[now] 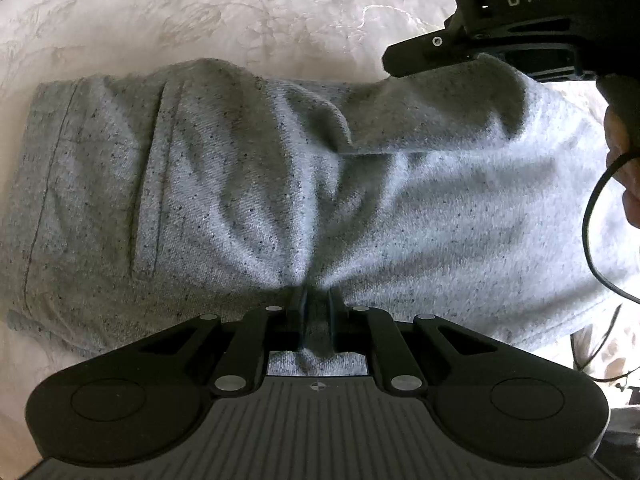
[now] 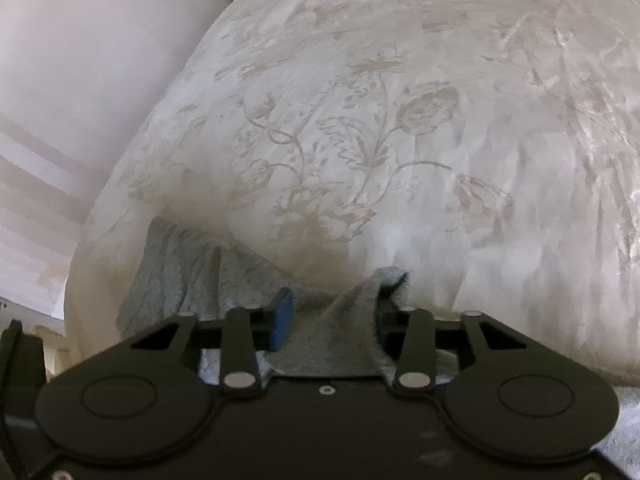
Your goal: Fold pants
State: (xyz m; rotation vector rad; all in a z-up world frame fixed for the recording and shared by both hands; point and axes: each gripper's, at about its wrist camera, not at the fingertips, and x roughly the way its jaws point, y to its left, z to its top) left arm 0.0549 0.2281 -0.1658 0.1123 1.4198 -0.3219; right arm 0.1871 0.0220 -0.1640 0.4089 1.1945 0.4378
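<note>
The grey pants (image 1: 280,184) lie bunched across the white flowered bedspread (image 1: 200,12), already doubled over, with a pocket seam showing on the left of the left wrist view. For a clean fold here, I'd say both hands should carry their edge across level and together, lay it flush with the edge beneath, and only let go once the cloth lies flat.

Left gripper (image 1: 316,312): fingers nearly together, pinched tight on a ridge of grey fabric, creases fanning out from the bite.

Right gripper (image 2: 334,316), seen from its own camera: fingers partway apart, blue pads visible, with a raised fold of the pants standing between them. The cloth touches the right-hand pad; the left one appears clear, so no firm clamp yet.
</note>
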